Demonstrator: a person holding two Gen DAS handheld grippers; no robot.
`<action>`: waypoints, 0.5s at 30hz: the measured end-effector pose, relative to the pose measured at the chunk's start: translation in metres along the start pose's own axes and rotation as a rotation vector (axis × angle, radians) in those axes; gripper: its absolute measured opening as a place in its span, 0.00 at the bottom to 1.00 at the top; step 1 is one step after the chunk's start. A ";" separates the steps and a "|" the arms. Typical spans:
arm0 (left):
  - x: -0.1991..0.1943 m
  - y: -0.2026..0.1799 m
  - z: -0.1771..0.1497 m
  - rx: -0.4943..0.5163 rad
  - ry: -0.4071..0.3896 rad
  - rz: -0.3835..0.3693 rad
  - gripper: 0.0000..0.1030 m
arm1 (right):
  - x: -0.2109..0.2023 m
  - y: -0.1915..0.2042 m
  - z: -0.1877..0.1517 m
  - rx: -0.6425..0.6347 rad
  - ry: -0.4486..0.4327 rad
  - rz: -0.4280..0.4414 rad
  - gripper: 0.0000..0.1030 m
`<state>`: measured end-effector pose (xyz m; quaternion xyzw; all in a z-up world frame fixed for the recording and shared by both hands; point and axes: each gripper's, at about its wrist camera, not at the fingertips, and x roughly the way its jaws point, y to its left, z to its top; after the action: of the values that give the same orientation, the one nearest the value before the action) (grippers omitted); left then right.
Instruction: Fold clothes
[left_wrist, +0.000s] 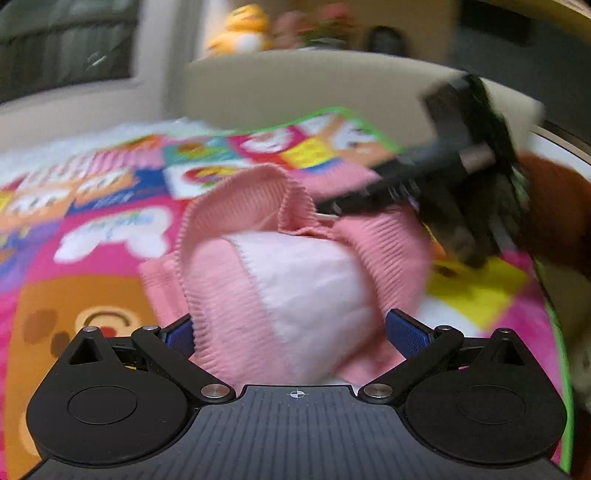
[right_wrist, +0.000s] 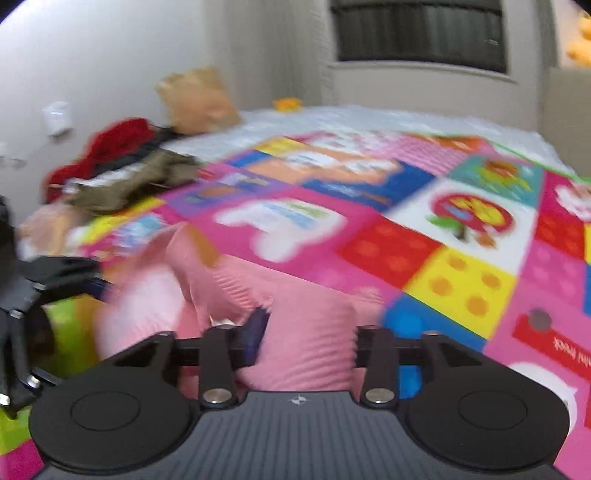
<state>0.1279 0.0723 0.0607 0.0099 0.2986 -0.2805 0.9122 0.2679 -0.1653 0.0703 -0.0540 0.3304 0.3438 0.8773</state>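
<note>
Patterned mat (right_wrist: 461, 280), clothes heap (right_wrist: 122, 173) far off.

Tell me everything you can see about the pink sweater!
The pink sweater looks like soft ribbed knit with a paler, whitish lining showing inside. It is bunched up, not flat, with a ribbed edge standing up in a loop. It lies on the colourful cartoon play mat. In both views, pink cloth sits between the fingers of the left gripper and of the right gripper, though blur hides how tightly each pinches it.
</note>
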 end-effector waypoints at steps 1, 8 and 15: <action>0.008 0.006 0.002 -0.030 0.012 0.035 1.00 | 0.001 -0.004 -0.002 0.017 -0.011 -0.022 0.57; 0.009 0.036 0.007 -0.188 -0.048 0.115 1.00 | -0.076 -0.021 -0.016 0.098 -0.211 -0.013 0.84; 0.018 0.055 0.013 -0.325 -0.045 0.100 1.00 | -0.051 -0.009 -0.038 0.089 -0.081 -0.033 0.44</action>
<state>0.1756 0.1072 0.0527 -0.1290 0.3185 -0.1831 0.9211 0.2255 -0.2129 0.0709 -0.0062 0.3086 0.3163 0.8971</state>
